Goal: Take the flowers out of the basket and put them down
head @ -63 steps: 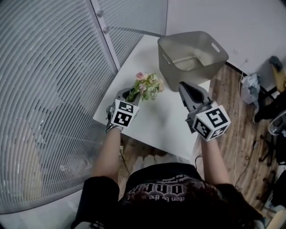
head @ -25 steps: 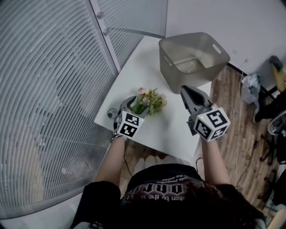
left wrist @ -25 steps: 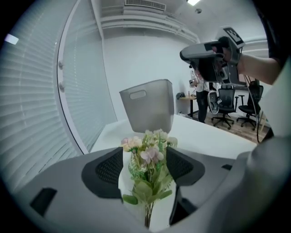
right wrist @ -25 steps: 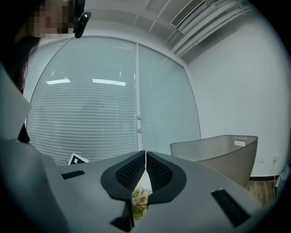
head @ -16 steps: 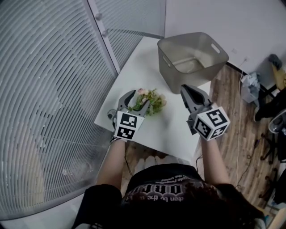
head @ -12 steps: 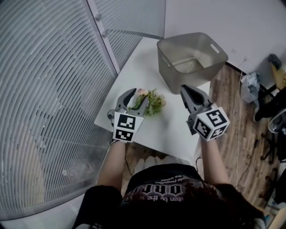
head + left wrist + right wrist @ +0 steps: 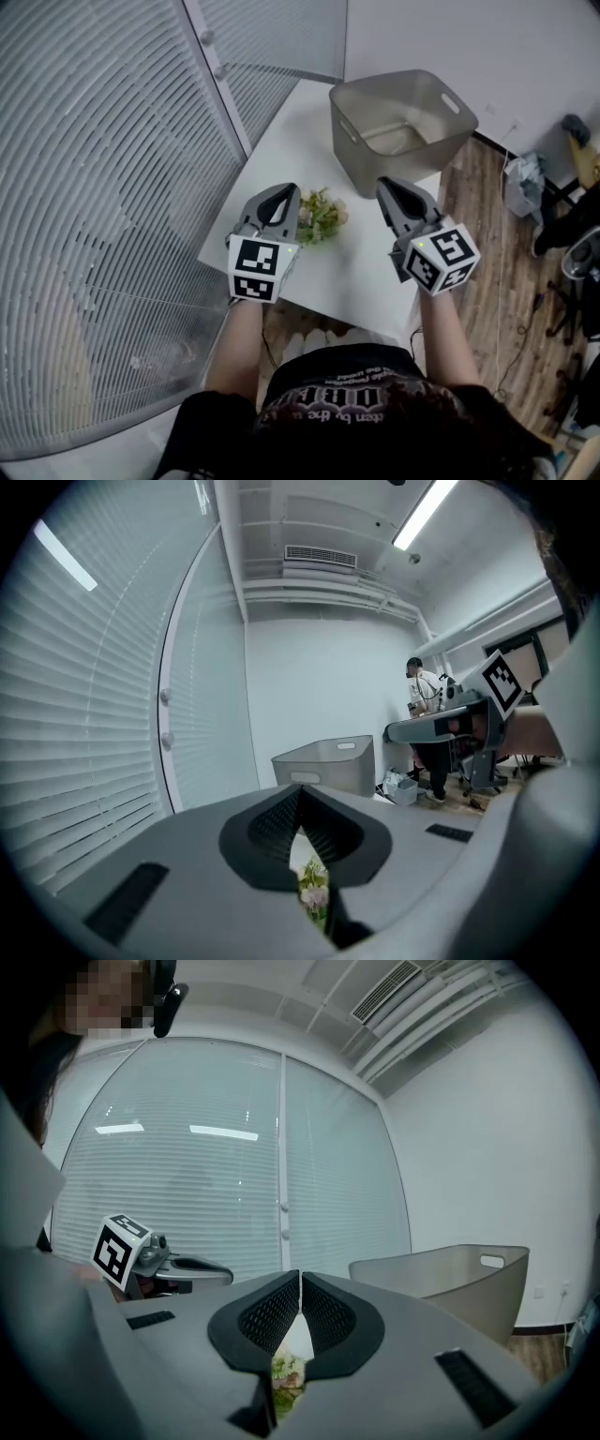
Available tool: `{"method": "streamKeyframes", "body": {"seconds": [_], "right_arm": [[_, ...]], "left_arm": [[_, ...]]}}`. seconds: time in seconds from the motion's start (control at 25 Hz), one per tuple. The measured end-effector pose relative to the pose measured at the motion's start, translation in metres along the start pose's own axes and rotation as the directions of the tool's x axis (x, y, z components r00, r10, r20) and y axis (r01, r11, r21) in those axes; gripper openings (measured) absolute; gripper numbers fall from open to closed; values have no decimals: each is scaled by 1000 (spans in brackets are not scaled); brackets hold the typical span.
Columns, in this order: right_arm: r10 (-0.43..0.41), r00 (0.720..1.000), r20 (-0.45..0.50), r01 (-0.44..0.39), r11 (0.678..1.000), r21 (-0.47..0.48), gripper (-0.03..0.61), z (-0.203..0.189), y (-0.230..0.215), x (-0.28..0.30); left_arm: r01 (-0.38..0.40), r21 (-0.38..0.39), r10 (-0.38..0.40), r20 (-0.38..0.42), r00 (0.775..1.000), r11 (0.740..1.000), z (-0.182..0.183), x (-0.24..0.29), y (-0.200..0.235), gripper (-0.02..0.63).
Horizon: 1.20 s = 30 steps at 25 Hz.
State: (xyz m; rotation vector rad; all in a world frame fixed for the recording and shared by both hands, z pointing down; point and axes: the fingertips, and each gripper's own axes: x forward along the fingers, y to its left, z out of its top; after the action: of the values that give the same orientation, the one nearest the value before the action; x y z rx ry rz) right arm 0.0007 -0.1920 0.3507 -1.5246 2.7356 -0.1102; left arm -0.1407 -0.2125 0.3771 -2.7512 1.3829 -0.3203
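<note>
L gripper [image 7: 287, 190]: jaws pressed together, tips meeting, nothing pinched. In the left gripper view the ribbed pads touch at the top, w/ only a thin slot lower down. Through that slot a bit of the flowers [image 7: 322, 214] shows, lying beyond the jaws and not between the pads. In the head view the L gripper hangs over the table [image 7: 356, 272] near its 9 o'clock edge, nose pointing toward 12. The flowers lie just beside the tips at approx 4 o'clock; can't tell if they touch the jaw's side.

R gripper [image 7: 384, 185]: jaws also together, tips closed, empty. The right gripper view gives the same picture: pads meeting at the tip, a narrow gap below, green and pale bits of the bunch visible through it further off. It hangs apart from the flowers, at their 2 o'clock, near the table's 3 o'clock edge.

Flowers: small bunch, pink and cream blooms w/ green leaves, lying on the white table between the two grippers, closer to the L one. They are outside the basket [image 7: 352, 141]. The basket is a grey tub w/ handle slots, upright at the table's 12 o'clock end, at approx 1 o'clock from the bunch and well apart from it.
</note>
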Motion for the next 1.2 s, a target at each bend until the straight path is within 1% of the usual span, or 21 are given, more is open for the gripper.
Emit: {"method": "streamKeyframes", "body": {"seconds": [0.24,0.36,0.52,0.68,0.76,0.92,1.2], "right_arm": [[-1,1000,-6,1,1000,-5,29,0,2,1],[-8,1000,-6,8,1000,-11,29,1,3,2],[-26,1000,-13,25,999,-22,28,-4,0,3],[-34,999,-24,33,999,-41,28,-25,-2,11],[-32,999,-21,31,999,-45,28,-18,-1,8],[-29,999,-15,28,999,-46,28,-2,2,3],[-24,1000,-16,23,998,-63,28,-2,4,5]], "left_arm": [[12,-100,-14,-15,1000,995,-4,-3,1,3],[-3,-109,1,-20,1000,994,-3,-6,4,3],[-30,-125,30,-6,1000,992,0,-7,9,3],[-40,-142,39,-10,999,989,-22,0,14,3],[-45,-152,43,-13,999,987,-15,-3,14,3],[-56,-149,54,-19,998,987,2,-11,14,3],[-75,-159,71,-31,997,984,-3,-12,19,3]]}}
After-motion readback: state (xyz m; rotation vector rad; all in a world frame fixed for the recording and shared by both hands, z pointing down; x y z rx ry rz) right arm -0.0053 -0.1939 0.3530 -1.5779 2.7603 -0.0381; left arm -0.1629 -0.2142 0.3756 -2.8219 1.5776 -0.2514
